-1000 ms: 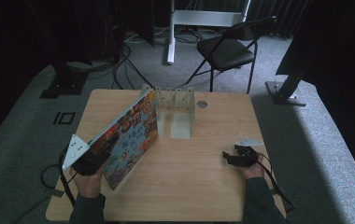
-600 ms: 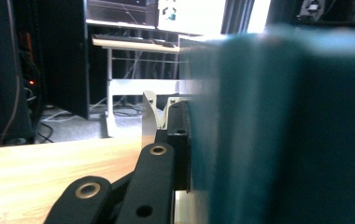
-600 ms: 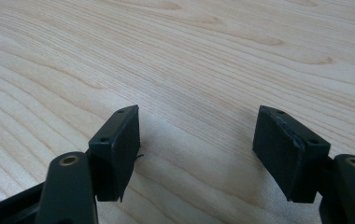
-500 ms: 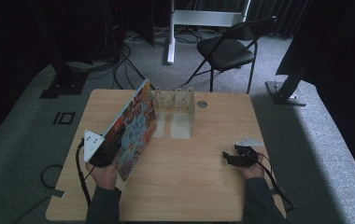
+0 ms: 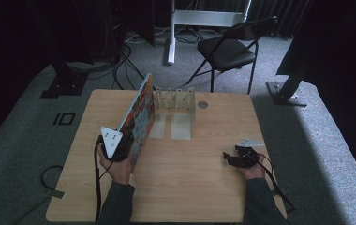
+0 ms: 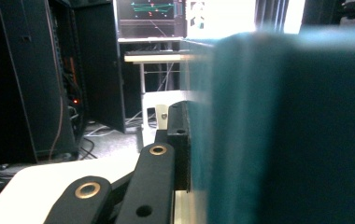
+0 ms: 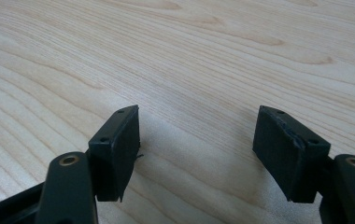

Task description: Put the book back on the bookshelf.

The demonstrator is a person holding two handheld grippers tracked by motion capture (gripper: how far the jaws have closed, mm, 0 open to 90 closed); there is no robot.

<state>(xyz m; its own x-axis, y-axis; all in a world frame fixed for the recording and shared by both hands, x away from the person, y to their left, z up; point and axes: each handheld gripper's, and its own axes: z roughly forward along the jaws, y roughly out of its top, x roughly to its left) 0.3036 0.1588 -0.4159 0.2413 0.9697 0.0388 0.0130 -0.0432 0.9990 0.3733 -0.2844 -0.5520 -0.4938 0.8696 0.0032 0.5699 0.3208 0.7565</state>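
A large flat book [image 5: 141, 117] with a colourful cover stands on edge on the wooden table [image 5: 190, 187], its far end beside a metal slotted rack [image 5: 176, 101] at the back. My left gripper [image 5: 125, 149] is shut on the book's near end. In the left gripper view one black finger [image 6: 178, 135] presses against the book's teal side [image 6: 283, 130], with part of the white rack [image 6: 162, 116] beyond. My right gripper [image 5: 230, 158] rests at the table's right side. Its jaws stand open over bare wood [image 7: 196, 135].
A round grommet [image 5: 202, 105] sits in the tabletop right of the rack. Behind the table stand a black folding chair [image 5: 227, 49], a white frame leg [image 5: 171, 33] and black stands, with cables on the floor. A cable trails off each gripper towards the table's front edge.
My left hand has carried the book to the right, towards the rack, and tipped it from a leaning pose to nearly upright. The right gripper has kept still.
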